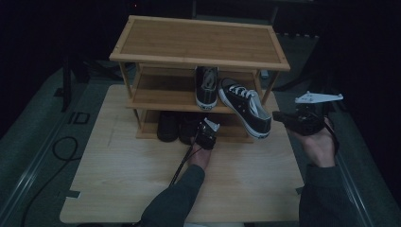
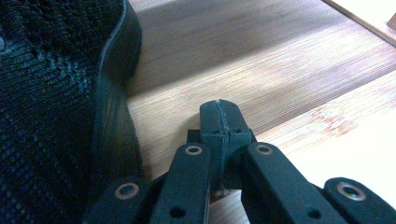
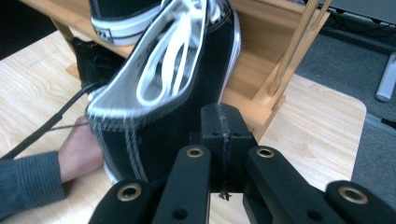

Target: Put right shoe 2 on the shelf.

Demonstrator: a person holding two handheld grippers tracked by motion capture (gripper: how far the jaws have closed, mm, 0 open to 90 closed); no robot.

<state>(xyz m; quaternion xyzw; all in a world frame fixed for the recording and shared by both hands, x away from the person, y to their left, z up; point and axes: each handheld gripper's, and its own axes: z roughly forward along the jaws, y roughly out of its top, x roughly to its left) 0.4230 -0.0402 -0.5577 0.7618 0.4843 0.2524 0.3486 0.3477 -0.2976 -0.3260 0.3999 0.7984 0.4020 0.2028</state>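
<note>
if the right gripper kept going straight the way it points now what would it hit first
Most likely the black-and-white sneaker tilted off the middle shelf: the shut right gripper points at its heel end, close ahead. Depth is unclear, so it might just skim the heel.

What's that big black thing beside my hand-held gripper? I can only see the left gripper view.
Observer: A black shoe, one of two dark shoes on the bottom shelf of a wooden shoe rack.
Operator: Any other shoes?
Observer: Yes, a black-and-white sneaker sits on the middle shelf.
Operator: Just one?
Observer: A tilted sneaker leans off that shelf, beside the shut right hand-held gripper.
</note>
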